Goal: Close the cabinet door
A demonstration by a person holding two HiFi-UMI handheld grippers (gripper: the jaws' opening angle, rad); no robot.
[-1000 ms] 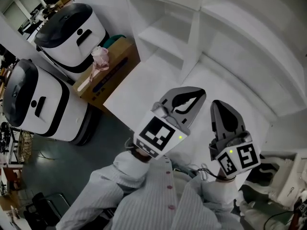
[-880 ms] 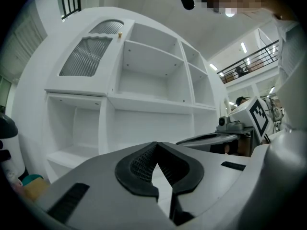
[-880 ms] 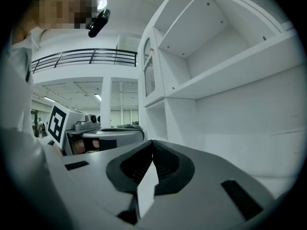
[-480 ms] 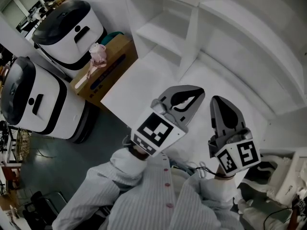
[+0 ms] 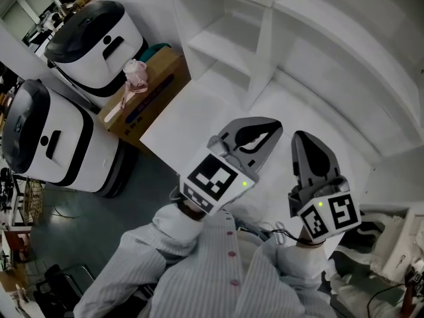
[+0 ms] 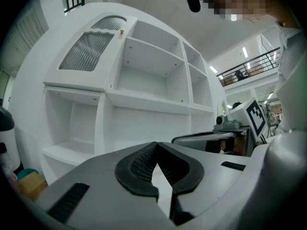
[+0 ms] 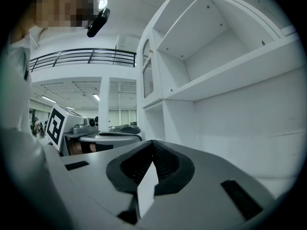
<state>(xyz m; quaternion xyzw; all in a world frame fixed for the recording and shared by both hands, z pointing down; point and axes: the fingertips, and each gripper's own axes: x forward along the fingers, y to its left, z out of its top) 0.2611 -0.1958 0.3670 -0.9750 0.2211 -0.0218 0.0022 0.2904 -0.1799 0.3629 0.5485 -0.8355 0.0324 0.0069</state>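
A white cabinet (image 5: 265,38) with open shelves stands ahead of me. Its door with a ribbed glass pane (image 6: 91,49) is at the upper left in the left gripper view, and shows edge-on as a ribbed-glass door (image 7: 147,75) in the right gripper view. I cannot tell how far it stands ajar. My left gripper (image 5: 270,123) and right gripper (image 5: 301,138) are held side by side, level, short of the shelves and touching nothing. The left gripper (image 6: 156,146) has its jaws together and so does the right gripper (image 7: 152,143), with nothing between them.
Two white-and-black machines (image 5: 99,42) (image 5: 46,138) stand at the left. A cardboard box (image 5: 156,85) with a pink object (image 5: 136,75) on it sits beside the cabinet. A white ledge (image 5: 192,121) runs in front of the shelves. Striped sleeves (image 5: 199,270) fill the bottom.
The head view has shifted slightly. Both grippers keep their place and stay shut.
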